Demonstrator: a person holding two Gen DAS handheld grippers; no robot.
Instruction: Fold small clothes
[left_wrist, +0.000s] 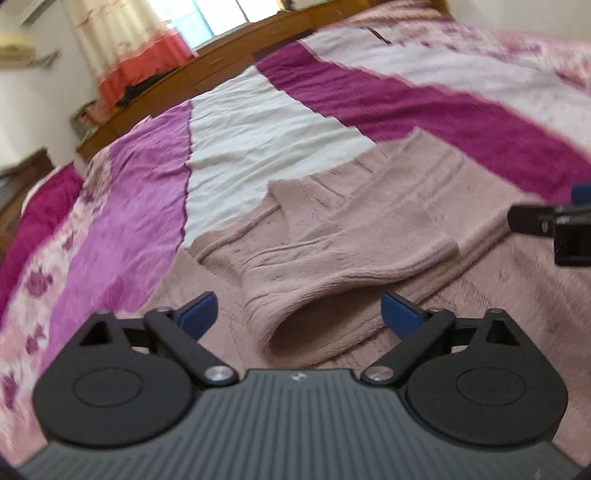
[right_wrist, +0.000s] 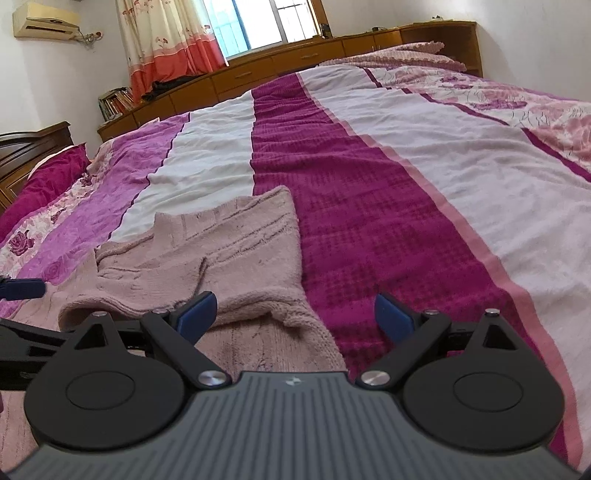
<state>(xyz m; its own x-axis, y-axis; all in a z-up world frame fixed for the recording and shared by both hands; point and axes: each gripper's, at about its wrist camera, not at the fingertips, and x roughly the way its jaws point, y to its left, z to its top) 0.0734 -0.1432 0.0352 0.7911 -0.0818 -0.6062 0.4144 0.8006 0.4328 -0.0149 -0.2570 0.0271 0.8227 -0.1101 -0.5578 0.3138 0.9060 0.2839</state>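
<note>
Pink sweater (left_wrist: 351, 236) lies half-folded on the bedspread (right_wrist: 369, 184); both tools' jaws spread apart, gripping nothing.

We see a bed (right_wrist: 424, 155) under a striped bedspread (right_wrist: 207, 158): magenta, white, lilac and rose-print bands. A dusty-pink knit sweater (right_wrist: 229, 240) lies flat on it, over the white and lilac bands, just left of the dark magenta band. Far beyond the sweater, a pink pillow (right_wrist: 417, 51) at the bed's end.
</note>
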